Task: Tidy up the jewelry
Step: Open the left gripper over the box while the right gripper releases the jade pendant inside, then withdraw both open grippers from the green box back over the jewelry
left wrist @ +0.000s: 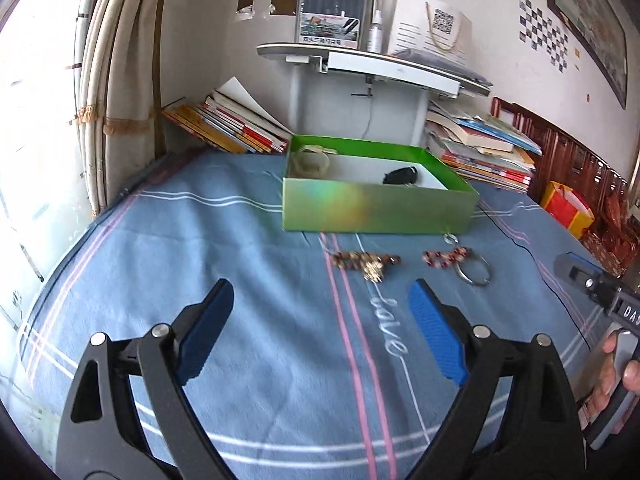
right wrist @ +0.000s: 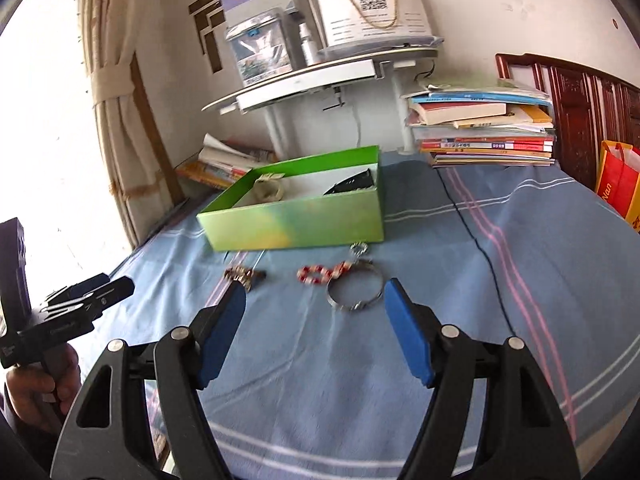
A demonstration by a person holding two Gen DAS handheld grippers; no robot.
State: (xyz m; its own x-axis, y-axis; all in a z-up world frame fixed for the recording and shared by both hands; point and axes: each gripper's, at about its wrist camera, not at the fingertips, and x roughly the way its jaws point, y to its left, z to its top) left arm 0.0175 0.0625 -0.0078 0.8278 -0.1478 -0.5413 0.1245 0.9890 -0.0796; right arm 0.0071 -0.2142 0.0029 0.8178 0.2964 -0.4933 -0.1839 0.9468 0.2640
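Note:
A green box (left wrist: 380, 210) (right wrist: 296, 222) stands open on the blue striped bedsheet (left wrist: 240, 320). Inside it lie a pale bangle (left wrist: 313, 160) (right wrist: 270, 189) and a black item (left wrist: 400, 176) (right wrist: 352, 185). In front of the box lie a brown bead bracelet with a gold charm (left wrist: 368, 265) (right wrist: 244, 275), a red and white bead bracelet (left wrist: 444, 258) (right wrist: 320, 274) and a silver bangle (left wrist: 475, 273) (right wrist: 354, 293). My left gripper (left wrist: 320, 286) is open and empty, short of the brown bracelet. My right gripper (right wrist: 315, 286) is open and empty, with the silver bangle just beyond its fingertips.
Book stacks (left wrist: 232, 124) (right wrist: 484, 128) flank a small white desk (left wrist: 372, 68) behind the box. A red and yellow bag (right wrist: 618, 180) and a wooden headboard (left wrist: 568, 160) are at the right. A black cable (right wrist: 472, 232) crosses the sheet. A curtain (left wrist: 120, 80) hangs at the left.

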